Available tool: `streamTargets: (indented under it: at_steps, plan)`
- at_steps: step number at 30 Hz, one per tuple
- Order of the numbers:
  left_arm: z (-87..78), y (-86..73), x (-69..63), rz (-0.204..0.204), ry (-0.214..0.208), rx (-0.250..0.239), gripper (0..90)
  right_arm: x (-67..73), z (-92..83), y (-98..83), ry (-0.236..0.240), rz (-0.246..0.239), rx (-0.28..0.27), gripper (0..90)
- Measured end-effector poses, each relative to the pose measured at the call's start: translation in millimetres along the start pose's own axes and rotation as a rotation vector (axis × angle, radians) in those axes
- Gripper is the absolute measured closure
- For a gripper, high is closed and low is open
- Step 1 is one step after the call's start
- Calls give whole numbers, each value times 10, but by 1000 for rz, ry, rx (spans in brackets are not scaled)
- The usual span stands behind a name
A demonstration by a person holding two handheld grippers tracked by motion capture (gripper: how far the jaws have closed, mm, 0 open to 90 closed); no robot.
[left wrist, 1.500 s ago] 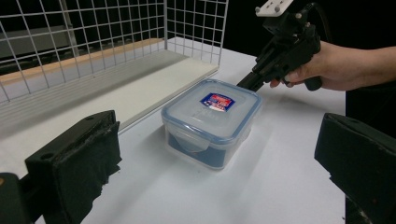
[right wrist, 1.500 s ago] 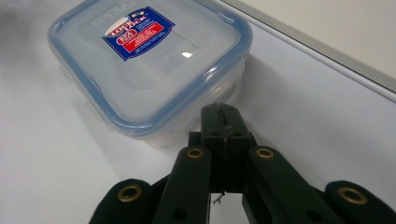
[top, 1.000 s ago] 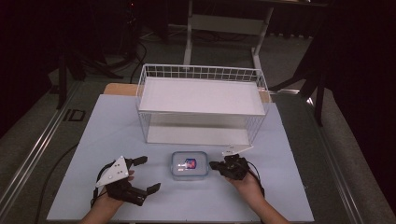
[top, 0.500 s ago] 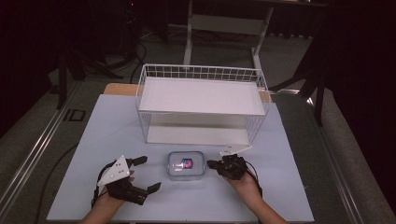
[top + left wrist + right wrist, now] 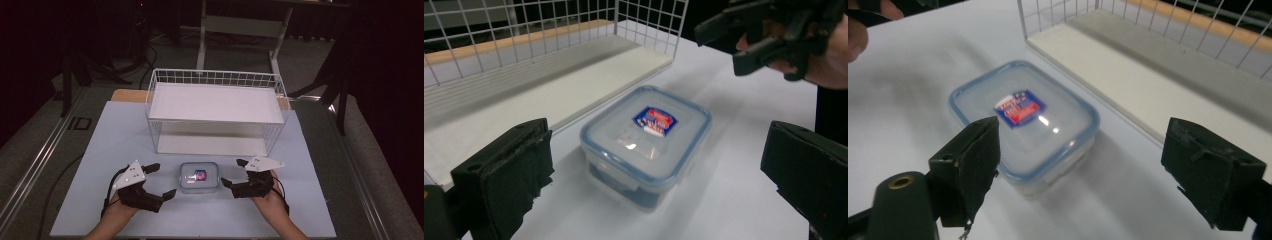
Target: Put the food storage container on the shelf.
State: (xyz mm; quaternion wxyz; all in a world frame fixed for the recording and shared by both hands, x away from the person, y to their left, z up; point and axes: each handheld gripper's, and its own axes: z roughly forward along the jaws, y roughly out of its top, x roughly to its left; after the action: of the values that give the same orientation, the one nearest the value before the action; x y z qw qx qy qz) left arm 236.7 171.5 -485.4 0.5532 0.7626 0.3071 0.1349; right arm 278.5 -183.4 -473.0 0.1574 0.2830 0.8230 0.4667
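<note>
High view: perched above the near edge, looking forward and down across the whole table (image 5: 100,145), far back. Left gripper view: riding low, close in, peering between its own spread fingers (image 5: 504,175) at the lidded container (image 5: 646,140), wire basket (image 5: 524,30) beyond the left finger. Right gripper view: equally low and close, facing the opposite way, container (image 5: 1023,125) just past the left finger (image 5: 968,160). Shared by all three: container and basket front.
</note>
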Motion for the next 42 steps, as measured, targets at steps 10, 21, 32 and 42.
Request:
streamTargets:
  at_steps: [10,21,32,42]
  plan:
    - [222,222,61,-144,-35,75,10,61,117,142,5,-16,-2,172]
    - [503,80,315,-428,-64,216,10,-116,420,137,135,324,125,120]
    - [728,-190,383,-680,-132,296,61,-282,656,-2,213,627,273,171]
    - [838,-211,409,-750,-127,333,155,-358,724,-149,303,780,318,314]
